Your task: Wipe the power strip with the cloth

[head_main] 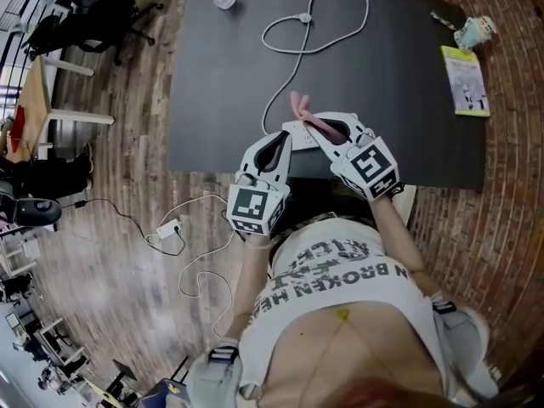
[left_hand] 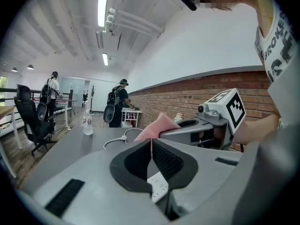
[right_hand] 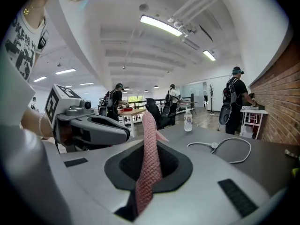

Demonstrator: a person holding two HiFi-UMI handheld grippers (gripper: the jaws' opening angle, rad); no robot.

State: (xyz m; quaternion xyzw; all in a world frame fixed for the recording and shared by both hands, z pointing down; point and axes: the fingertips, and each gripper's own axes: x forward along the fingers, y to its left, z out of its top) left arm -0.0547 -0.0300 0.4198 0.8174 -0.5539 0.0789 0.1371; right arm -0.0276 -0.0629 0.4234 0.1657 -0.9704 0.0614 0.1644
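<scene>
Right gripper (right_hand: 149,149) is clamped on the cloth (right_hand: 147,123), whose loose end pokes out past the fingertips. Makes sense to me, since that free bit is what would do the rubbing. Left gripper (left_hand: 151,144) has its fingers pressed together on nothing, with the strip (left_hand: 158,185) lying just below them on the table (head_main: 408,75). My guess is it's there to pin the strip while the other one wipes.
</scene>
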